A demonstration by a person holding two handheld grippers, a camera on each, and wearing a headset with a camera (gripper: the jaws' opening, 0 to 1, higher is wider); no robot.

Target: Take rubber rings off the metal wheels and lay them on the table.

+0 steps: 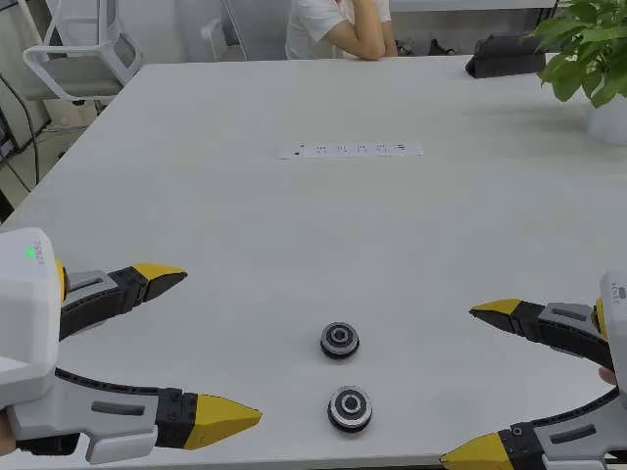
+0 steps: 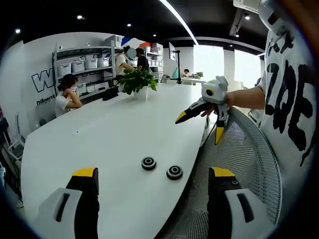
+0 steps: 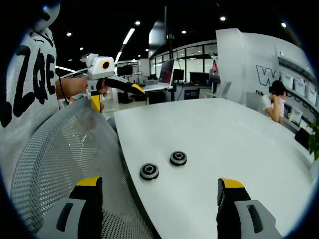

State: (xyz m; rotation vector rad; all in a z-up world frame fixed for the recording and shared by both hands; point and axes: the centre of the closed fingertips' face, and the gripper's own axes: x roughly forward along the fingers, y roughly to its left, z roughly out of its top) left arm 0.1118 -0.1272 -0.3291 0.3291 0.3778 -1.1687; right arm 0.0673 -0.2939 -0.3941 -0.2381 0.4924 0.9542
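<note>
far wheel (image 1: 339, 340) and near wheel (image 1: 350, 407) are seen with rings on, on bench (image 1: 294, 215) by its 6 o'clock edge | left tool (image 1: 219, 345) is held wide open at their 9 o'clock | right tool (image 1: 460, 383) is held wide open at their 3 o'clock

On the surface (image 1: 294, 235), close to its near edge, the nearer wheel (image 1: 350, 407) is placed, and the farther wheel (image 1: 339, 340) is set just behind it and slightly to the left, near but not touching. Both are flanked by the left gripper (image 1: 223, 345) on the left and the right gripper (image 1: 456, 383) on the right. Farther back, a power strip (image 1: 351, 150) is laid past the middle of the surface, a plant (image 1: 588, 49) is set at the far right corner, and a person (image 1: 338, 24) is seated behind the far edge.
</note>
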